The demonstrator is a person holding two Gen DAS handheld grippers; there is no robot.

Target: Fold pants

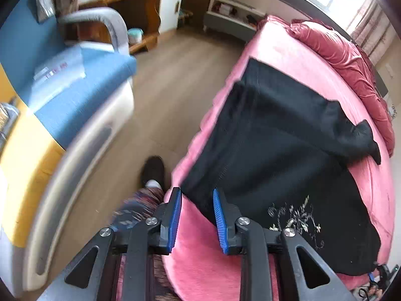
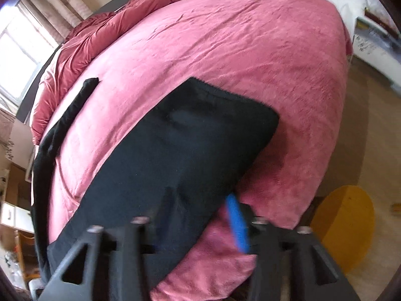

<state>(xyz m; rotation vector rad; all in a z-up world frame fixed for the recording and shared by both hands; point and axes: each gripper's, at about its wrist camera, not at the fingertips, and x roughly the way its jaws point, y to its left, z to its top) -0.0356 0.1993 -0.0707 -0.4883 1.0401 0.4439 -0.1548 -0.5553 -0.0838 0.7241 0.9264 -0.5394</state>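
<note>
Bed (image 1: 288,50) covered by a pink fleece sheet (image 2: 250,62), lightly creased. Black pants (image 1: 263,150) lie directly on it, spread flat; embroidered floral patch just right of the right-hand finger in the left wrist view. One leg runs ahead of the fingertips toward the bed's left edge, its hem at the rim; a narrower dark end points right, toward a bunched red velvet quilt (image 1: 351,60) along the far side.

Right wrist view: pants (image 2: 175,150) between and ahead of the fingers, blurred; quilt (image 2: 82,42) far left.
</note>
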